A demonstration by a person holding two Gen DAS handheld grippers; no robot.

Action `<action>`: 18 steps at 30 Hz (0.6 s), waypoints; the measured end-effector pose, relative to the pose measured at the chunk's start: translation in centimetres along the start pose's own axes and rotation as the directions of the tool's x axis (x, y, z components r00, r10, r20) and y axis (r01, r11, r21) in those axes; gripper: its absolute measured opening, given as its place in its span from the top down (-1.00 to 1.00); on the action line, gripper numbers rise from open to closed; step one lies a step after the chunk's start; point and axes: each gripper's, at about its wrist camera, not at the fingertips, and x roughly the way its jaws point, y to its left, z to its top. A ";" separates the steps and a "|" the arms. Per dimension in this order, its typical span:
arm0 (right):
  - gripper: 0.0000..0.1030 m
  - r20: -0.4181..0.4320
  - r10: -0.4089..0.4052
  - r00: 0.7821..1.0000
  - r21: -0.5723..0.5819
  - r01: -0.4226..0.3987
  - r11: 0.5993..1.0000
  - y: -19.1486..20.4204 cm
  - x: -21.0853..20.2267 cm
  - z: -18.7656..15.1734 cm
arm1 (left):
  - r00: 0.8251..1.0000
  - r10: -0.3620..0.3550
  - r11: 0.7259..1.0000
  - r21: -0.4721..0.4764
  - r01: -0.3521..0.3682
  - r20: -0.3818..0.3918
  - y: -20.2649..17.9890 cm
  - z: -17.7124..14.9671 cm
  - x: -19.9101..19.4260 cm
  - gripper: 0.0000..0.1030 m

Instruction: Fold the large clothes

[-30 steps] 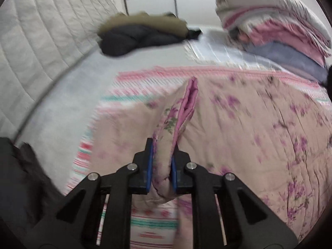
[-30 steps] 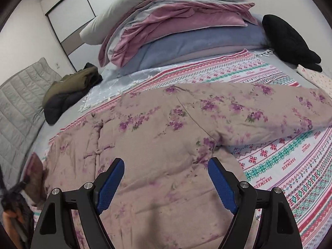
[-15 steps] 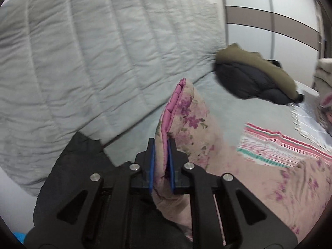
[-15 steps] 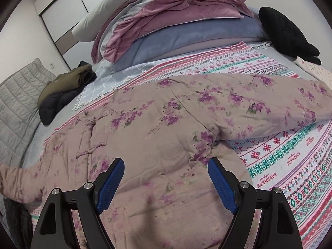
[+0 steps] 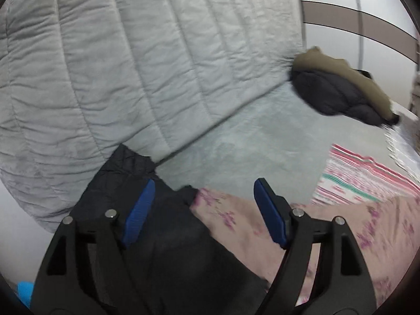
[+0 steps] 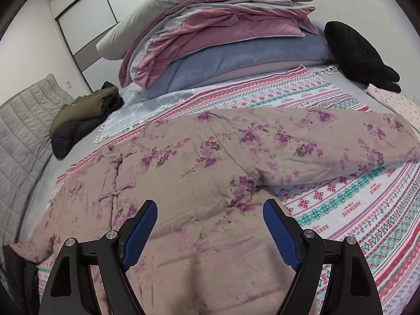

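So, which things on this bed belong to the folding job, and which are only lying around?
For the job:
- pink quilted jacket with purple flowers, spread flat
- left gripper, open
- right gripper, open

Lying about:
- stack of folded grey, pink and blue bedding
- olive and black padded coat
- black knitted garment
- striped patterned bedspread
- grey quilted headboard

Pink floral padded jacket (image 6: 199, 183), flat, sleeves out
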 end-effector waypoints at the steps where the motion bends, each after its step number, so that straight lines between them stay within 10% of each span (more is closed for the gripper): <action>1: -0.63 -0.001 0.008 1.000 -0.002 -0.008 1.000 -0.4 -0.7 -0.1 | 0.999 -0.045 0.999 0.028 0.046 -0.014 -0.6 -0.4 -0.9 -0.58; 9: -0.65 0.013 -0.003 1.000 -0.115 0.005 0.993 -3.4 -7.4 -1.6 | 0.925 -0.357 0.905 0.197 0.378 -0.130 -4.8 -5.3 -9.7 -0.60; 18: -0.73 -0.059 0.184 0.981 -0.114 -0.190 0.975 -8.1 -12.2 -6.2 | 0.726 -0.609 0.690 0.238 0.684 -0.320 -7.8 -14.7 -17.3 -0.85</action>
